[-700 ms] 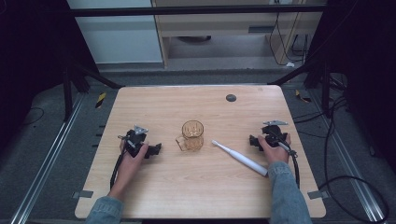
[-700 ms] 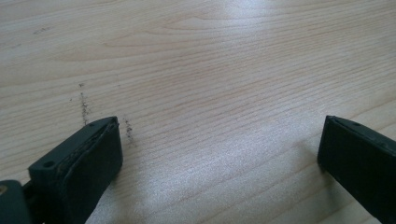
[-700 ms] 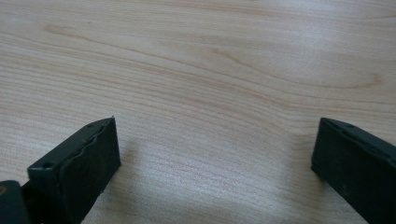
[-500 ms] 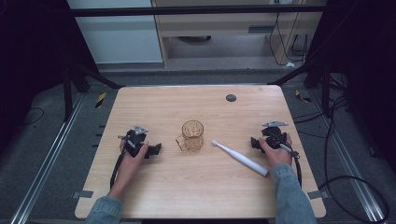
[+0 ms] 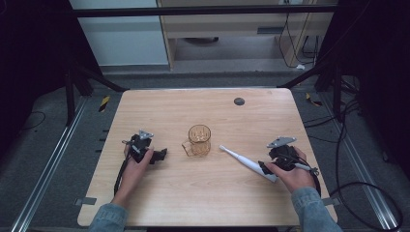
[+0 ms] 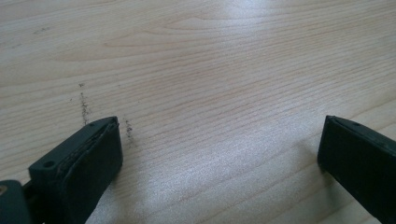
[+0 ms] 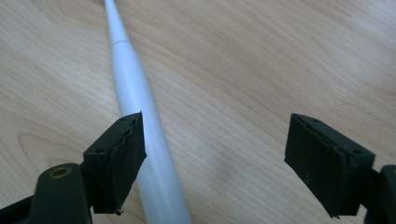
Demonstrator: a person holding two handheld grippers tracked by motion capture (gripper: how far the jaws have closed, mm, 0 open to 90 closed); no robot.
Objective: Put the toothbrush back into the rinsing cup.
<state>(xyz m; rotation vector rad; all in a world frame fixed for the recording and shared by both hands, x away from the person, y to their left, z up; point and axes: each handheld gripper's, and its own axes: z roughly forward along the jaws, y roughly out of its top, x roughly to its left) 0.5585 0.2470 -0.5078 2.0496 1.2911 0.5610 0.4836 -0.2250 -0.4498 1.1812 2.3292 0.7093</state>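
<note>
mug point(image 5: 199, 139) mid-table point(image 5: 203, 198) | toothbrush point(image 5: 246, 163) right of it | left gripper point(image 5: 162, 154) left of mug

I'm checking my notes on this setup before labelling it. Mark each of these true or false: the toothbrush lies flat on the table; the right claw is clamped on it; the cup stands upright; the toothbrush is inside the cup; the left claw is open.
1. The white toothbrush lies flat on the table. True.
2. The right claw is clamped on it. False: its jaws stand apart, the handle beside one of them.
3. The amber cup stands upright. True.
4. The toothbrush is inside the cup. False: it lies beside the cup, apart.
5. The left claw is open. True.
</note>
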